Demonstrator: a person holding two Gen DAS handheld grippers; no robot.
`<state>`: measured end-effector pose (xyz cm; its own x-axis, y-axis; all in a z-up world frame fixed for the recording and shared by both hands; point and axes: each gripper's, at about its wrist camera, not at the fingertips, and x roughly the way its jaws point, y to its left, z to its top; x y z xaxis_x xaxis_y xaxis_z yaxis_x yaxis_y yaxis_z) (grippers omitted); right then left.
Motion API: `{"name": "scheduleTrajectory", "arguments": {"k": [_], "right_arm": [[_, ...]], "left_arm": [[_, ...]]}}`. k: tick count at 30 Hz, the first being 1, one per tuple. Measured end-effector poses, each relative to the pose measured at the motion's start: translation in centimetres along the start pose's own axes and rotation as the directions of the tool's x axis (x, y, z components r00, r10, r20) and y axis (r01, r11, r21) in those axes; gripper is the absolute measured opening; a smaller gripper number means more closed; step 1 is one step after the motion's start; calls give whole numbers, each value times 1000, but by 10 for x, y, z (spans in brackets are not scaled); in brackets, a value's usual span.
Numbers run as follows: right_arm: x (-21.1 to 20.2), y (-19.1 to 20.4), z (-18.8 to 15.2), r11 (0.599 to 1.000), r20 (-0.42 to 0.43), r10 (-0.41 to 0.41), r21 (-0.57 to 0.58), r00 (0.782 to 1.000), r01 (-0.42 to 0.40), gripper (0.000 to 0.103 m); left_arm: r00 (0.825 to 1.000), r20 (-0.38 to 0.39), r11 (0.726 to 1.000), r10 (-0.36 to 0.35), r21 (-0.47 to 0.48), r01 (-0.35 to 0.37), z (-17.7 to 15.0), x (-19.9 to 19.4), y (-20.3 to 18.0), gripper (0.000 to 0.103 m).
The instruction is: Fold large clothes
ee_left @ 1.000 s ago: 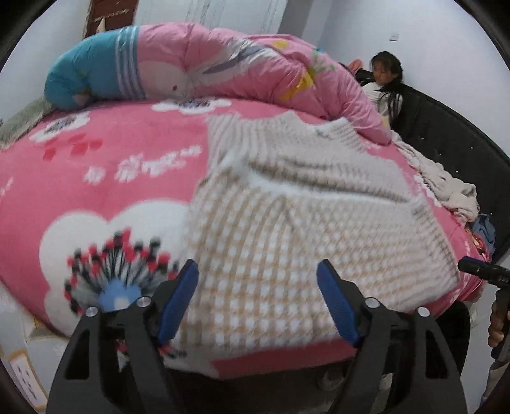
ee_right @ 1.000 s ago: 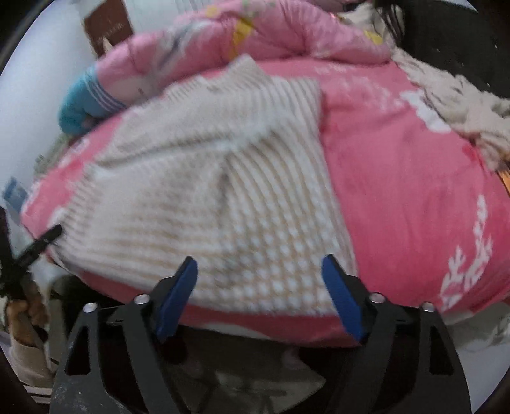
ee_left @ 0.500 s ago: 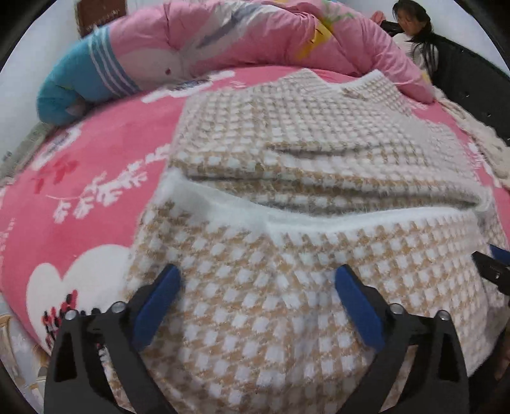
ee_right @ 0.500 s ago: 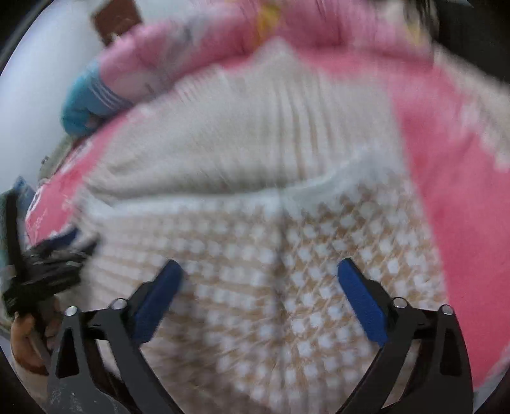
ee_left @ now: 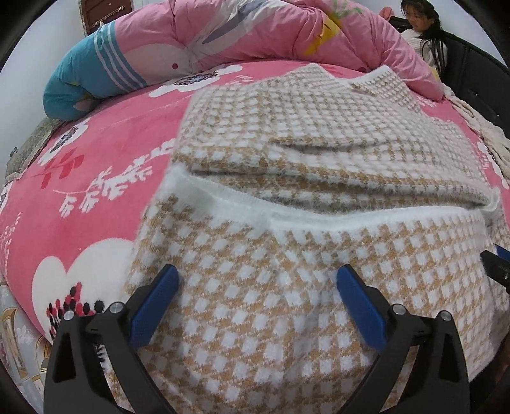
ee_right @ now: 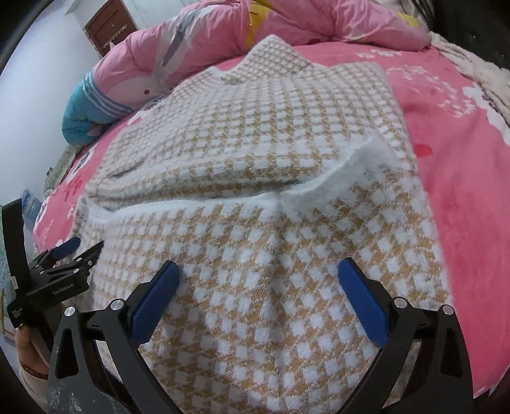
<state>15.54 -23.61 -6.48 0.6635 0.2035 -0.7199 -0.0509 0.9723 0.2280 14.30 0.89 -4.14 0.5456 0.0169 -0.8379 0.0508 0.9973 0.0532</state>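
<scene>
A tan and white checked sweater [ee_left: 318,153] lies flat on the pink bed. Its near part is folded up over the body, and the fuzzy white hem [ee_left: 350,216] runs across the middle. My left gripper [ee_left: 256,274] hovers open over the near left of the fold, nothing between its blue pads. My right gripper [ee_right: 258,267] is open over the near right of the sweater [ee_right: 255,137], just short of the white hem [ee_right: 334,178]. The left gripper [ee_right: 76,251] shows at the right wrist view's left edge; the right gripper's tip [ee_left: 494,258] shows at the left wrist view's right edge.
A rolled pink quilt [ee_left: 255,32] with a blue end [ee_left: 83,76] lies along the far side of the bed sheet [ee_left: 95,143]. A person [ee_left: 424,25] sits at the back right by a dark headboard [ee_left: 478,79]. A beige blanket [ee_left: 491,133] lies at the right edge.
Both grippers have moved forward and down from the bed's near edge to just over the sweater's folded part, and their jaws have spread wider. Over the last half second they have kept still.
</scene>
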Motion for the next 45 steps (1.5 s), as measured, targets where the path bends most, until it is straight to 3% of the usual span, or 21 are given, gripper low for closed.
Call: {"name": "scheduleTrajectory", "arguments": {"k": [45], "right_arm": [[1, 2, 3, 1000, -7, -6, 2, 1000, 6, 95]], "left_arm": [[1000, 14, 1000, -7, 18, 6, -3, -2, 1, 98]]}}
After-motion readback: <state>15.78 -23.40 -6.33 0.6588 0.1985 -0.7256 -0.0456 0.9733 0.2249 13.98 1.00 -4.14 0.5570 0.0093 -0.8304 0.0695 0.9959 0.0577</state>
